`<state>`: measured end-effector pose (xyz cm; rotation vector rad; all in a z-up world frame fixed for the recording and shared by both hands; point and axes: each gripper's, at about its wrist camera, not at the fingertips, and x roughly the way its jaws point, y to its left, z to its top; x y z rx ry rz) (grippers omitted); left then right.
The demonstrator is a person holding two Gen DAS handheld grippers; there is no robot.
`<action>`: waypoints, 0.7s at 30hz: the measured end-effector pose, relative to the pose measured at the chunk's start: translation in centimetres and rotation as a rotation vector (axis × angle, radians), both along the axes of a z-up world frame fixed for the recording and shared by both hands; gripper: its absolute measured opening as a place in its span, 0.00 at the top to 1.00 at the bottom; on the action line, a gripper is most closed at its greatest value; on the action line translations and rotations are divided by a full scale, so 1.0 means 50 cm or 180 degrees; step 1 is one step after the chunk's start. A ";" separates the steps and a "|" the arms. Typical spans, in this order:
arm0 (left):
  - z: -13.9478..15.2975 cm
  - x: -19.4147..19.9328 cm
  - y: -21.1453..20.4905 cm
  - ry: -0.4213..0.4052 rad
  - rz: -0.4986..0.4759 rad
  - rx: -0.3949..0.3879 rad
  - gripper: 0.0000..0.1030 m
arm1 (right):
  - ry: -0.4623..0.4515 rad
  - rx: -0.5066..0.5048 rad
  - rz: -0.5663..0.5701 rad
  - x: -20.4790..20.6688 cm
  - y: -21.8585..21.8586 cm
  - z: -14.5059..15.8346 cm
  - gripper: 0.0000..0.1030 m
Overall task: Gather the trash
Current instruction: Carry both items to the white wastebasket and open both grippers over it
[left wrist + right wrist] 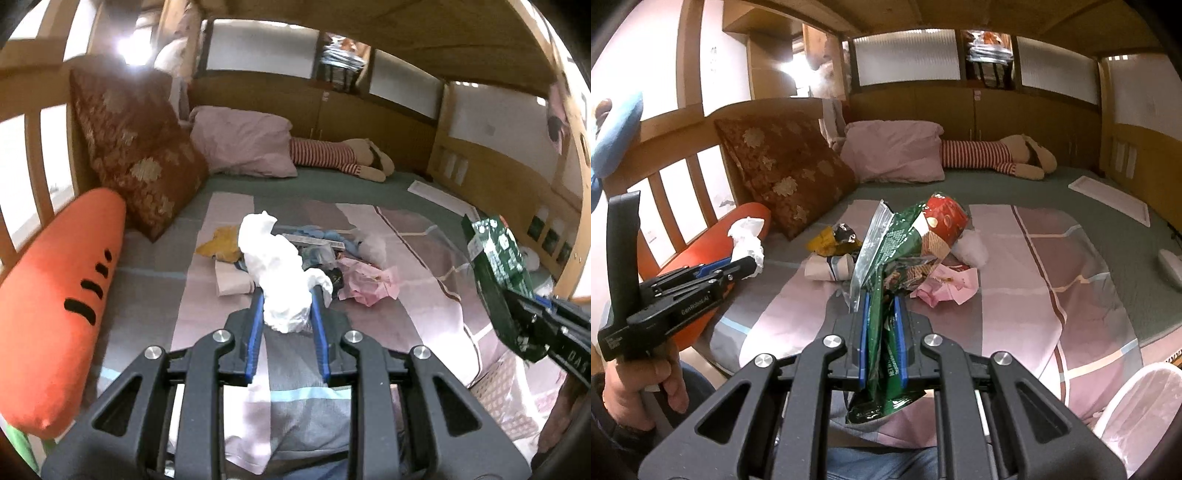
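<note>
Left gripper (287, 295) clenched on tissue wad (277, 266), right gripper (882, 314) on green wrapper (886, 258) (loose grip) — either could drop short of bin (1145, 402).

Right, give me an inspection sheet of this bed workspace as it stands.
Surface: bed with a striped pink and grey blanket over a green sheet.
Job's things: white crumpled tissue and green snack bag, each held in a gripper; a pile of wrappers lies mid-blanket.
Clutter: brown cushion, pink pillow, carrot plush, striped plush toy.
Grippers: left gripper shut on the tissue; right gripper shut on the snack bag, both lifted off the blanket.
Cables: nothing seen.
Surroundings: wooden headboard and wall panelling; white mesh bin beside the bed at lower right.
</note>
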<state>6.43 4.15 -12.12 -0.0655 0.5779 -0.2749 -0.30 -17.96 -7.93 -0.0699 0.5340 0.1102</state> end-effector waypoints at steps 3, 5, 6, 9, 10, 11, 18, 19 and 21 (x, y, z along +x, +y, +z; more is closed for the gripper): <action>0.006 -0.006 0.001 -0.0044 -0.0008 -0.0039 0.76 | -0.0019 -0.0055 0.0006 -0.002 0.005 0.000 0.87; 0.004 -0.005 -0.002 -0.0052 -0.0018 0.0012 0.75 | -0.0001 -0.0026 -0.0002 -0.002 -0.004 -0.005 0.87; 0.004 -0.004 -0.003 -0.0046 -0.0023 0.0018 0.76 | 0.0003 -0.0020 -0.0010 -0.003 -0.006 -0.006 0.87; 0.003 -0.004 -0.004 -0.0044 -0.0027 0.0025 0.76 | -0.0002 -0.0001 -0.0029 -0.007 -0.009 -0.008 0.87; 0.002 -0.004 -0.006 -0.0043 -0.0034 0.0043 0.76 | -0.0006 0.0002 -0.0034 -0.008 -0.011 -0.007 0.87; 0.002 -0.005 -0.009 -0.0044 -0.0040 0.0063 0.75 | -0.0012 0.0007 -0.0038 -0.010 -0.014 -0.005 0.87; 0.002 -0.011 -0.025 -0.0080 -0.0131 0.0134 0.75 | -0.0146 -0.0015 -0.0388 -0.061 -0.104 0.027 0.87; 0.003 -0.013 -0.029 -0.0083 -0.0145 0.0152 0.75 | -0.0151 -0.0024 -0.0519 -0.077 -0.140 0.029 0.87; 0.001 -0.017 -0.040 -0.0107 -0.0200 0.0216 0.75 | -0.0152 -0.0035 -0.0747 -0.108 -0.199 0.027 0.87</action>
